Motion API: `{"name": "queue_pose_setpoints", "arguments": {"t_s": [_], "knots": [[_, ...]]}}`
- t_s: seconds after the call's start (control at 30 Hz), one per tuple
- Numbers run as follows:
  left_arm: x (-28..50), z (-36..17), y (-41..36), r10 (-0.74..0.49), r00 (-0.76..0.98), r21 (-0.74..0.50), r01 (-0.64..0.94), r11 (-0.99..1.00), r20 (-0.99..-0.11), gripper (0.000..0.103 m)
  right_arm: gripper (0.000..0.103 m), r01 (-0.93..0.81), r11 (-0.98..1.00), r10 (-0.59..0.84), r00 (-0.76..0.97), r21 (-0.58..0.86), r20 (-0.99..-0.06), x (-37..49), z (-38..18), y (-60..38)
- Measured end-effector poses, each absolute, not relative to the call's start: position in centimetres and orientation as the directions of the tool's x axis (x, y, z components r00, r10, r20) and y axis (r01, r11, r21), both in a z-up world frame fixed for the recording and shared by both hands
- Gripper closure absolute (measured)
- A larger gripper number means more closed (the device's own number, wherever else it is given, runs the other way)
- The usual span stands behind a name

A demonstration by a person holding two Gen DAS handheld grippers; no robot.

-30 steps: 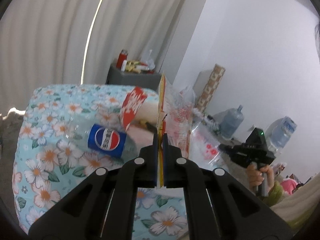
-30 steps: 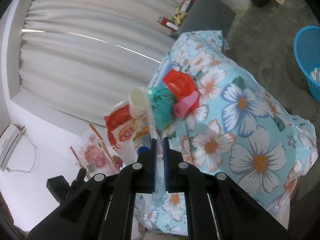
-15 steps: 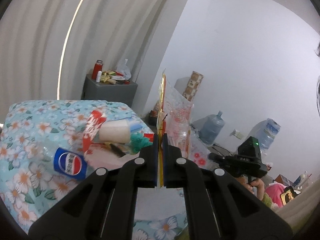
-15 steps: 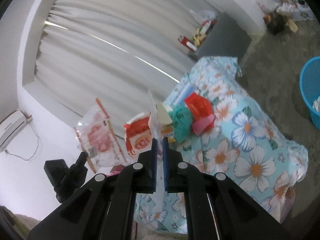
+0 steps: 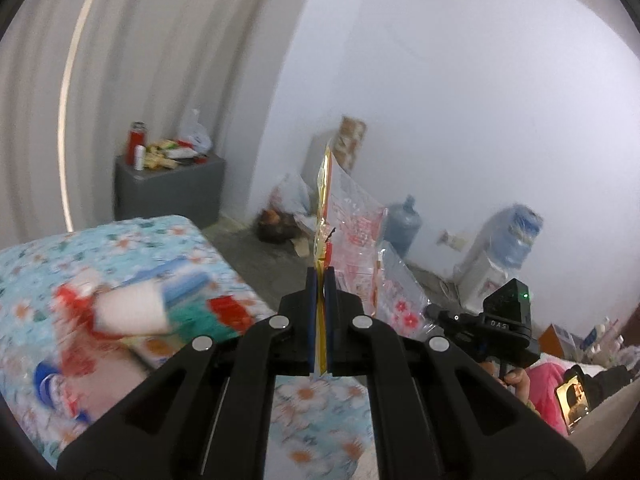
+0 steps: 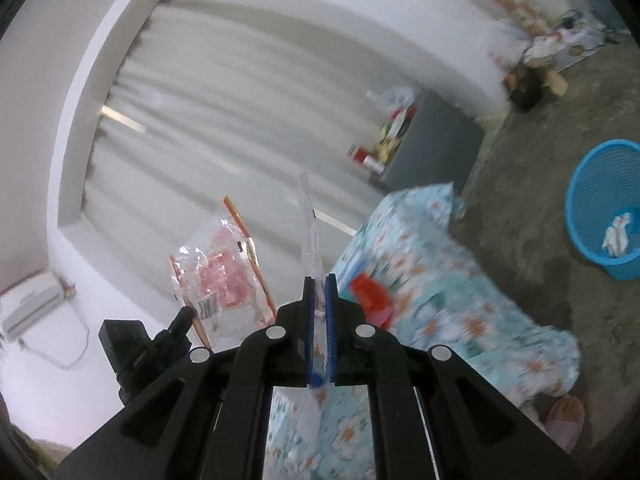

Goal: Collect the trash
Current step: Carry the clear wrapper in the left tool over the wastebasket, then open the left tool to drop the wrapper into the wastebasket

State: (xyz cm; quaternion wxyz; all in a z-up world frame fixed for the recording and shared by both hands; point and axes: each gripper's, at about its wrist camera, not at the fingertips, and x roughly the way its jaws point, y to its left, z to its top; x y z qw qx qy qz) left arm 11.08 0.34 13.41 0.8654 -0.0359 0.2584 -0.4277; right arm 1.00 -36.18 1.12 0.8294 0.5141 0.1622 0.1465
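Note:
My left gripper [image 5: 319,276] is shut on a clear wrapper with red and yellow print [image 5: 352,232], which stands up edge-on from its pads. My right gripper [image 6: 319,280] is shut on a thin clear plastic bag [image 6: 311,236]. Each view shows the other gripper held up alongside: the right one [image 5: 504,320] and the left one [image 6: 132,344] with its printed wrapper [image 6: 224,280]. Both are raised above the table with a floral cloth [image 6: 448,280]. More trash lies there, blurred: a white cup [image 5: 128,312], a green wad [image 5: 200,316], a red wrapper [image 6: 368,296]. A blue basket [image 6: 576,184] stands on the floor at right.
White paper [image 6: 618,234] lies in the basket. A grey cabinet [image 5: 168,192] with bottles stands by the curtain. Two water jugs [image 5: 404,224] [image 5: 516,236] and floor clutter [image 5: 280,224] line the far wall. A phone [image 5: 572,396] and a slippered foot [image 6: 564,416] are close by.
Both grippers rose and swung away from the table, each still holding its wrapper. The table trash slid to the lower left in the left view; the basket is fuller in the right view.

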Motion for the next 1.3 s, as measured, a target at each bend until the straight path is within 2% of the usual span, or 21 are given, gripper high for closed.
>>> {"name": "queue_pose_setpoints", "arguments": {"t_s": [0.13, 0.3, 0.57, 0.8, 0.97, 1.0, 1.03, 1.07, 1.1, 1.13, 1.2, 1.3], "knots": [[13.2, 12.5, -6.7, -0.742, 0.431, -0.249, 0.753, 0.610, -0.514, 0.102, 0.098, 0.002, 0.405, 0.300, 0.944, 0.914, -0.135, -0.8, -0.1, -39.7], [15.9, 9.3, -18.0, -0.686, 0.299, -0.227, 0.793, 0.565, -0.664, 0.102, 0.098, 0.146, 0.367, 0.159, 0.963, 0.919, -0.217, -2.2, -3.0, -43.5], [19.4, 0.7, -33.1, -0.520, 0.162, -0.170, 0.829, 0.533, -0.839, 0.102, 0.098, 0.425, 0.332, -0.021, 0.896, 0.842, -0.444, -1.8, -8.6, -48.7], [23.8, -9.3, -41.0, -0.308, 0.170, -0.045, 0.811, 0.584, -0.936, 0.102, 0.098, 0.602, 0.313, -0.039, 0.781, 0.734, -0.623, 2.0, -15.0, -52.0], [27.1, -14.8, -44.3, -0.230, 0.189, 0.008, 0.790, 0.613, -0.955, 0.101, 0.097, 0.676, 0.293, -0.018, 0.711, 0.676, -0.703, 5.8, -19.6, -54.0], [27.6, -16.0, -45.1, -0.210, 0.212, 0.036, 0.781, 0.624, -0.955, 0.099, 0.094, 0.686, 0.284, 0.003, 0.699, 0.671, -0.715, 6.9, -20.8, -54.6], [28.2, -17.1, -45.6, -0.184, 0.221, 0.059, 0.777, 0.627, -0.958, 0.090, 0.093, 0.701, 0.277, 0.019, 0.680, 0.657, -0.733, 7.6, -21.8, -55.0], [28.7, -17.9, -46.0, -0.161, 0.223, 0.074, 0.772, 0.631, -0.961, 0.082, 0.085, 0.721, 0.266, 0.052, 0.652, 0.639, -0.757, 8.7, -23.5, -55.5], [29.4, -18.8, -46.5, -0.130, 0.231, 0.097, 0.764, 0.638, -0.964, 0.063, 0.075, 0.736, 0.261, 0.078, 0.629, 0.625, -0.774, 9.4, -24.7, -55.9], [29.8, -19.5, -46.6, -0.100, 0.248, 0.125, 0.749, 0.651, -0.964, 0.057, 0.071, 0.759, 0.258, 0.098, 0.595, 0.597, -0.798, 10.0, -25.8, -56.1], [30.0, -19.6, -46.3, -0.113, 0.241, 0.105, 0.734, 0.671, -0.964, 0.057, 0.070, 0.787, 0.253, 0.103, 0.557, 0.564, -0.824, 10.3, -26.9, -56.3], [29.7, -19.0, -45.8, -0.151, 0.216, 0.060, 0.738, 0.673, -0.965, 0.056, 0.065, 0.772, 0.235, 0.096, 0.586, 0.591, -0.804, 9.4, -26.7, -55.9]]}}
